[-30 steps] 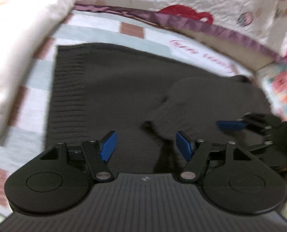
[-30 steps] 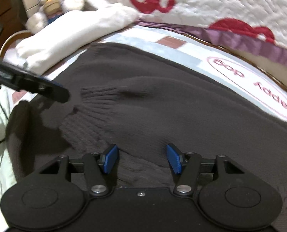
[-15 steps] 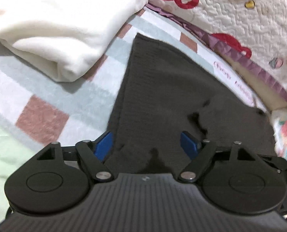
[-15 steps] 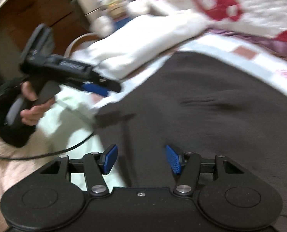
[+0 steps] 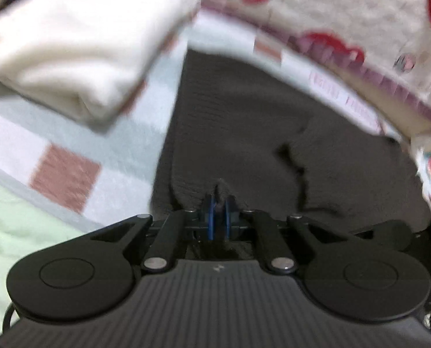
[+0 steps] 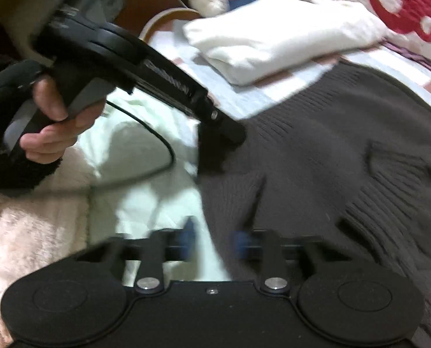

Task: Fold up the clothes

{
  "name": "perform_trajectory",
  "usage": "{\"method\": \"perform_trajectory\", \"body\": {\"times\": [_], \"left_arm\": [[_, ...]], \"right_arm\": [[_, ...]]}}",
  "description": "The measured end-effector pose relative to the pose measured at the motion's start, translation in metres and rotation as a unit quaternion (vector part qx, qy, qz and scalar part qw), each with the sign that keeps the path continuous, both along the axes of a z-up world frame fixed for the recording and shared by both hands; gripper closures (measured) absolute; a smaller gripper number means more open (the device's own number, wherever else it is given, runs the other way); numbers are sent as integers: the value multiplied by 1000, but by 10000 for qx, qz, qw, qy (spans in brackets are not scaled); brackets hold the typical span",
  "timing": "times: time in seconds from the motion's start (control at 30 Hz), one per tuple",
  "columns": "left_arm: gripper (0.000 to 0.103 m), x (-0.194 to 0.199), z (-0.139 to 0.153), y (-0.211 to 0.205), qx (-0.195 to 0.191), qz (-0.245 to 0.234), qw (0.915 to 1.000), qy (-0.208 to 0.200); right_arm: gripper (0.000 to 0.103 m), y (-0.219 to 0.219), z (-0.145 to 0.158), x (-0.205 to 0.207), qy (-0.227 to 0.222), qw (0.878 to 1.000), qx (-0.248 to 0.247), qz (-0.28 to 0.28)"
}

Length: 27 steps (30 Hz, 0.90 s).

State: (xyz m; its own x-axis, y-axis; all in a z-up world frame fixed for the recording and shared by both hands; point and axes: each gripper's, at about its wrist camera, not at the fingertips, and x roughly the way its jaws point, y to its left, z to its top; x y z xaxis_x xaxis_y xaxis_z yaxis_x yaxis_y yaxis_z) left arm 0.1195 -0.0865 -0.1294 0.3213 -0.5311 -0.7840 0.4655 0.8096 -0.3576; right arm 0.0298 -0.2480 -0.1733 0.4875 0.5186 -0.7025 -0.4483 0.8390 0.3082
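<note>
A: Where's the task's thing? Quick.

B: Dark brown knit sweater [image 5: 244,133], spread flat on the bed [image 5: 79,156]. In the left wrist view it fills the centre and runs toward the upper right of the frame. In the right wrist view it takes the whole right half.

A: Left hand-held gripper [image 5: 218,222]?

B: Pressed together on a small peak of the sweater's near ribbed edge, bottom centre of its own frame. In the right view we see the same tool come in from the upper left, tip down on the sweater's left corner.

A: Right hand-held gripper [image 6: 212,239]?

B: Blurred. The blue pads look parted with a gap between them, straddling the sweater's left border where it meets the pale green sheet [image 6: 145,156]. We can't tell whether any cloth sits between them.

A: Long axis?

B: We judge it runs away from both tools, from the lower left of the right view out to the right edge. A sleeve [image 6: 395,191] lies folded over the body, its cuff pointing toward the grippers.

A: Which hand is nearer?

B: Both sit on the same short edge, the left at the far corner, the right at the near one. Folded white blanket [image 6: 276,37] lies just beyond, upper centre, apart from the sweater.
</note>
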Motion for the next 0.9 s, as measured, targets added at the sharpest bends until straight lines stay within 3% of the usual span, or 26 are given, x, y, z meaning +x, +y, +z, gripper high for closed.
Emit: {"method": "perform_trajectory", "body": {"times": [0.1,0.23,0.27,0.37,0.47,0.57,0.67,0.73,0.8,0.9], "left_arm": [[97,-14,17,22,-221,269,9993,-149],[95,-16,11,33,-62,575,9983,14],[91,-15,12,35,-59,631,9980,19],[60,-16,14,33,-117,603,9981,-91],[54,-19,17,26,-235,389,9984,-322],[53,-21,7,12,-70,188,9996,-218],[48,-19,-7,7,377,302,9988,83],[45,-19,-11,6,458,330,9983,137],[41,-19,-13,7,473,358,9981,161],[41,-19,-15,7,521,395,9977,170]], "right_arm": [[81,12,-2,2,-39,9999,-67,150],[82,23,-6,3,-28,9992,-280,299],[82,26,-7,4,-25,9989,-333,336],[82,33,-11,9,16,9984,-385,407],[82,40,-14,9,45,9985,-372,403],[82,23,-8,-1,31,9997,-92,230],[78,2,-1,-12,13,9997,230,31],[76,-12,4,-20,1,9990,445,-101],[65,-25,8,-28,-11,9975,660,-234],[65,-46,16,-39,-29,9942,981,-432]]}}
